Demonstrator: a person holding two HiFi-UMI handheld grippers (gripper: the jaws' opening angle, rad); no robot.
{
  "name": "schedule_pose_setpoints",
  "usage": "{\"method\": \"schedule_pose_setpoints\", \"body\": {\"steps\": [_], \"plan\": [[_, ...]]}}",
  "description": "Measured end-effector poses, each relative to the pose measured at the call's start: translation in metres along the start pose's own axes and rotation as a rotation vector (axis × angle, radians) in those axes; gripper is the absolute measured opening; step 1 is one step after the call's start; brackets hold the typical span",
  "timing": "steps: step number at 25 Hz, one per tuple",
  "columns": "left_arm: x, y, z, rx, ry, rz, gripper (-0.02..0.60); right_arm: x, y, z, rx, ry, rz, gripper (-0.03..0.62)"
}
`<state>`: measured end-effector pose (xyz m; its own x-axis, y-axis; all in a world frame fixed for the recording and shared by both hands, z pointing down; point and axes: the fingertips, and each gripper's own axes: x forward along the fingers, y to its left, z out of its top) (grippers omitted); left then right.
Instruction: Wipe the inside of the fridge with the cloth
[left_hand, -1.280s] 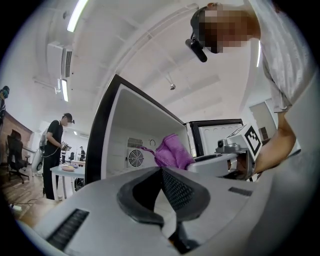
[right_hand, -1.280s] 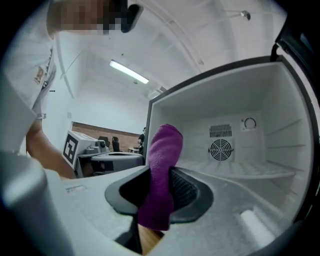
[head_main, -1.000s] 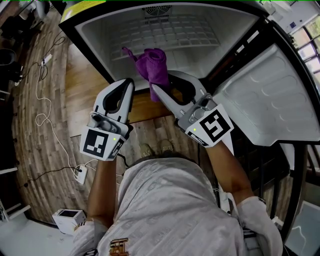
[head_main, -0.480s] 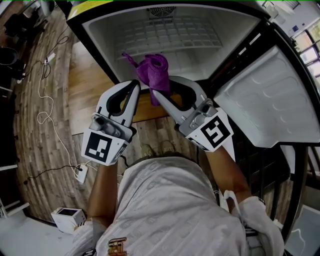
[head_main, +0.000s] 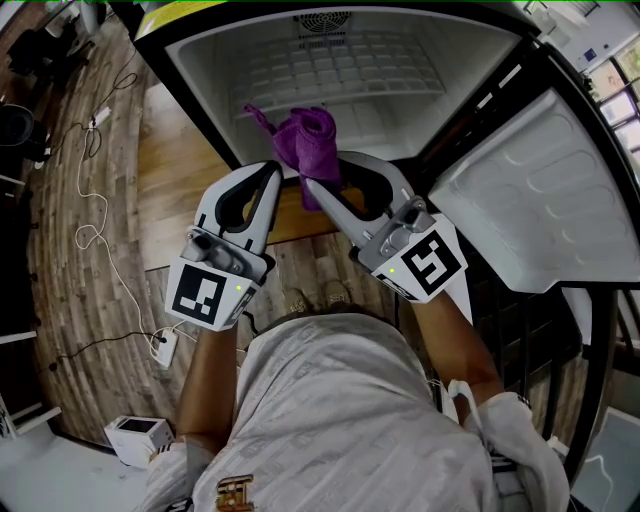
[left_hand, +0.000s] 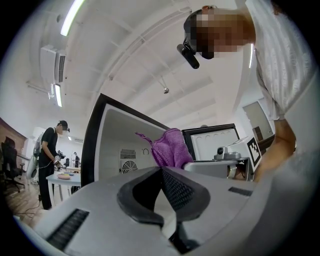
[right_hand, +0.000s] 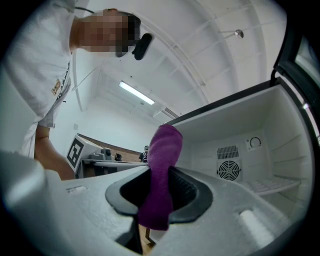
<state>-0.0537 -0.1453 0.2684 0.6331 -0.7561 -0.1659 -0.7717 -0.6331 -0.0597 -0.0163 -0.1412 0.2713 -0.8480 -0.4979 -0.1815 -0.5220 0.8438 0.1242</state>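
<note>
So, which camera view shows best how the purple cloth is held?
The right gripper view: the purple cloth stands clamped between the jaws of the right gripper. The head view shows it bunched at that gripper's tip, before the open fridge. The left gripper view shows only its top, beyond the shut, empty left gripper.

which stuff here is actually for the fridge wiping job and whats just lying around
For the job:
purple fabric cloth, clamped in the right tongs
open white fridge

Just lying about:
white power strip with cable
small white box
left tongs, shut and empty
</note>
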Motion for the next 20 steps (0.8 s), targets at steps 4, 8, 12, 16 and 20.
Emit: {"method": "schedule_pose_setpoints", "body": {"steps": [4, 8, 12, 16, 20], "plan": [[-0.0007, 0.0005, -0.0014, -0.005, 0.001, 0.003, 0.000, -0.0008, 0.0003, -0.0005, 0.000, 0.004, -0.003, 0.104], [0.0006, 0.0005, -0.0014, -0.007, -0.002, 0.002, 0.000, -0.0009, -0.0004, -0.0017, 0.000, 0.008, -0.004, 0.104], [0.0012, 0.0004, -0.0024, -0.010, -0.001, 0.002, 0.000, -0.0008, -0.0003, -0.0037, 0.001, 0.014, -0.003, 0.104], [0.0013, 0.0012, -0.0028, -0.011, -0.002, 0.005, 0.000, 0.0000, 0.0004, -0.0043, 0.004, 0.013, 0.000, 0.105], [-0.0001, 0.0028, -0.0054, -0.015, 0.007, 0.007, 0.000, 0.0013, 0.0001, -0.0039, 0.004, 0.014, 0.000, 0.104]]}}
